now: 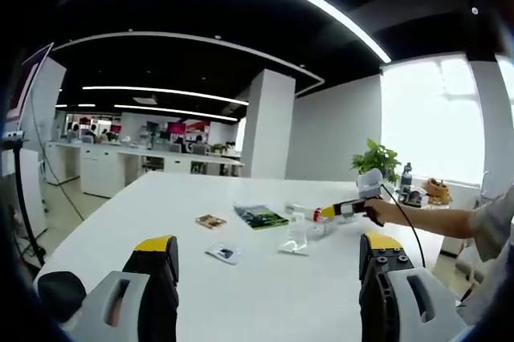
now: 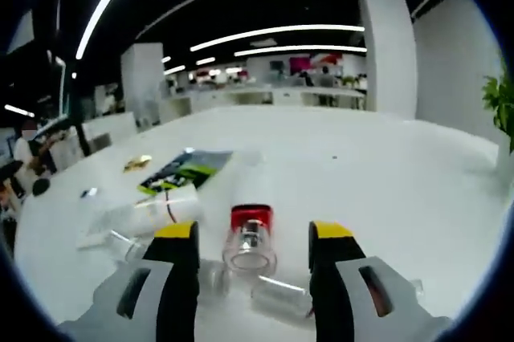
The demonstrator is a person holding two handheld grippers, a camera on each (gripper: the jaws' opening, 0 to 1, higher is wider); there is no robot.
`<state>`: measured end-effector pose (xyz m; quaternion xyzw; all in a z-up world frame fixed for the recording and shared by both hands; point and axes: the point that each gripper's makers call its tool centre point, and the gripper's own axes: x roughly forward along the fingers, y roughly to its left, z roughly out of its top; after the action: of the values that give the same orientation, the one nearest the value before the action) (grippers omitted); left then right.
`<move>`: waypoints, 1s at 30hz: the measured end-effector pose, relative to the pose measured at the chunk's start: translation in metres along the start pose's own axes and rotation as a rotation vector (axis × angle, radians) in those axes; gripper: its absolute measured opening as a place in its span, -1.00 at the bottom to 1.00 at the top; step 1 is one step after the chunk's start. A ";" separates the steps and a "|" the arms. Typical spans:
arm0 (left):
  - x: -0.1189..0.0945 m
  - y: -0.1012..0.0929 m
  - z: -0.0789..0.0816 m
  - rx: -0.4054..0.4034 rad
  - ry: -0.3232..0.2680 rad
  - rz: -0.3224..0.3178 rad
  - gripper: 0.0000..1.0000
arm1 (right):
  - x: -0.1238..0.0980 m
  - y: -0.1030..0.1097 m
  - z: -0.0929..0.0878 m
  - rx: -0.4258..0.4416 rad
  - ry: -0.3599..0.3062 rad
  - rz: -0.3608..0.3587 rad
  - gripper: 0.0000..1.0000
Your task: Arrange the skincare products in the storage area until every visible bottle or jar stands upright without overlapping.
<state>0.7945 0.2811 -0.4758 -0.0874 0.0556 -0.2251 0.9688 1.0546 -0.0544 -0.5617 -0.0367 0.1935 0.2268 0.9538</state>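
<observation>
Spread right gripper (image 2: 253, 250) fingers flank a red-capped clear bottle (image 2: 250, 239) lying on the white bench (image 2: 361, 165) beside a green booklet (image 2: 186, 169), while the left gripper (image 1: 269, 266) fingers also stand spread.

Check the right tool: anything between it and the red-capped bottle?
Nothing visible. The red-capped bottle lies on its side on the white table, in line with the gap of the open right tool. Other clear containers lie closer in, beside the path, not across it.
</observation>
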 end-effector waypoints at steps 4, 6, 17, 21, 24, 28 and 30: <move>0.000 -0.001 -0.002 0.001 0.005 -0.001 0.92 | 0.004 0.002 -0.005 0.002 0.027 0.005 0.07; 0.000 -0.001 -0.002 0.001 0.007 -0.003 0.92 | 0.006 0.001 -0.008 0.026 0.045 0.005 0.06; -0.003 0.000 0.000 0.000 0.002 0.001 0.92 | 0.011 -0.005 -0.008 0.019 0.101 -0.012 -0.09; -0.002 0.001 0.000 -0.002 0.002 0.001 0.91 | 0.011 -0.001 -0.011 0.003 0.126 -0.005 -0.11; -0.002 0.001 0.000 -0.001 0.003 -0.001 0.91 | 0.013 -0.001 -0.012 -0.005 0.139 -0.005 -0.13; -0.002 0.000 0.001 0.000 0.001 -0.002 0.91 | 0.016 -0.003 -0.011 -0.015 0.148 -0.009 -0.15; -0.002 0.000 0.000 -0.001 0.001 -0.001 0.91 | 0.017 -0.004 -0.011 -0.020 0.155 -0.012 -0.18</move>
<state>0.7930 0.2822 -0.4753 -0.0878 0.0560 -0.2258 0.9686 1.0668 -0.0527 -0.5790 -0.0648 0.2644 0.2193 0.9369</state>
